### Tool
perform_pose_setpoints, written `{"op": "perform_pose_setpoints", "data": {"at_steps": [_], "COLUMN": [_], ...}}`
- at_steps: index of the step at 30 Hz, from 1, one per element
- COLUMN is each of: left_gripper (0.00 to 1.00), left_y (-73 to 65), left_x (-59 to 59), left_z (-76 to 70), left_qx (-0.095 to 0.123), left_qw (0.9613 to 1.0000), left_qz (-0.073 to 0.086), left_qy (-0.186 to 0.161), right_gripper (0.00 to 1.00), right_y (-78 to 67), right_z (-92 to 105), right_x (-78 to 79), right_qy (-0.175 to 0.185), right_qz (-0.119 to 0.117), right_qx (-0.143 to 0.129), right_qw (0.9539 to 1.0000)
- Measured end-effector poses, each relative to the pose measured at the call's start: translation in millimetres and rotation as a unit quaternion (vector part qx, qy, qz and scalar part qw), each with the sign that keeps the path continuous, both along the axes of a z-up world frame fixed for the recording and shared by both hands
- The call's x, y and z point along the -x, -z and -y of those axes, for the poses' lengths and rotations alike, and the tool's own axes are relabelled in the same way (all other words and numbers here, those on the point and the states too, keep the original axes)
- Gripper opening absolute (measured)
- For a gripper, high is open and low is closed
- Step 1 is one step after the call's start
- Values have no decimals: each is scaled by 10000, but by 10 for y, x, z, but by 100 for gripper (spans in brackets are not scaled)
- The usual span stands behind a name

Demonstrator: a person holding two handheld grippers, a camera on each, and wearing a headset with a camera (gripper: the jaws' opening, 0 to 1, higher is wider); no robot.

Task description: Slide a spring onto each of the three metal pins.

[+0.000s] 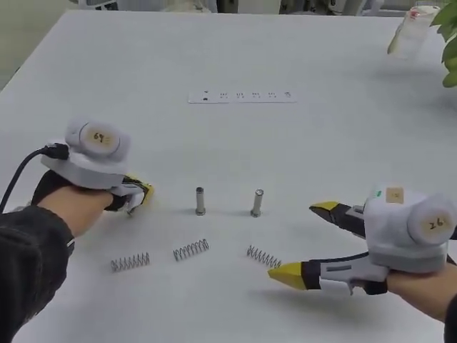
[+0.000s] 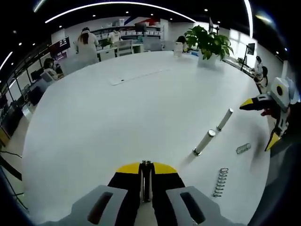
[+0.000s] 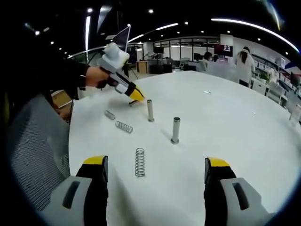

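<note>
On the counter (image 1: 235,57), steadies one pin (image 2: 146,183) in closed left claw (image 1: 141,193); aims wide right claw (image 1: 304,240) at nearest spring (image 3: 139,162).

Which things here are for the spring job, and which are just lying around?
For the job: two upright silver metal pins; third pin, seemingly held by left gripper; three coiled wire springs; right gripper.
Just lying about: flat white power strip; green leafy plant; clear bottle.
</note>
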State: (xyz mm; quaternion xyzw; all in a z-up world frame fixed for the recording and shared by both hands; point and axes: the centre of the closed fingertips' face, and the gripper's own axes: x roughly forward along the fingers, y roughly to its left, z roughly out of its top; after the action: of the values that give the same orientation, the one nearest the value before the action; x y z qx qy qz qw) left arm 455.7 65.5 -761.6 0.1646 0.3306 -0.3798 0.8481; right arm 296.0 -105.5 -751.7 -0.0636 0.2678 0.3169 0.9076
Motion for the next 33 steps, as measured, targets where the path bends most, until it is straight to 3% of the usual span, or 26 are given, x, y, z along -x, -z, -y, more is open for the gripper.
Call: {"op": "perform_pose_setpoints", "data": {"at_steps": [33], "left_gripper": [0], "left_y": [-217], "left_x": [218], "left_z": [-137], "left_qx": [256], "left_qw": [9996], "left_qz": [136], "left_qy": [-18], "right_gripper": [83], "right_y": [-29], "right_z": [-53], "right_x": [4], "right_qy": [-98], "right_qz": [43], "right_qx": [69], "right_qw": [9999]}}
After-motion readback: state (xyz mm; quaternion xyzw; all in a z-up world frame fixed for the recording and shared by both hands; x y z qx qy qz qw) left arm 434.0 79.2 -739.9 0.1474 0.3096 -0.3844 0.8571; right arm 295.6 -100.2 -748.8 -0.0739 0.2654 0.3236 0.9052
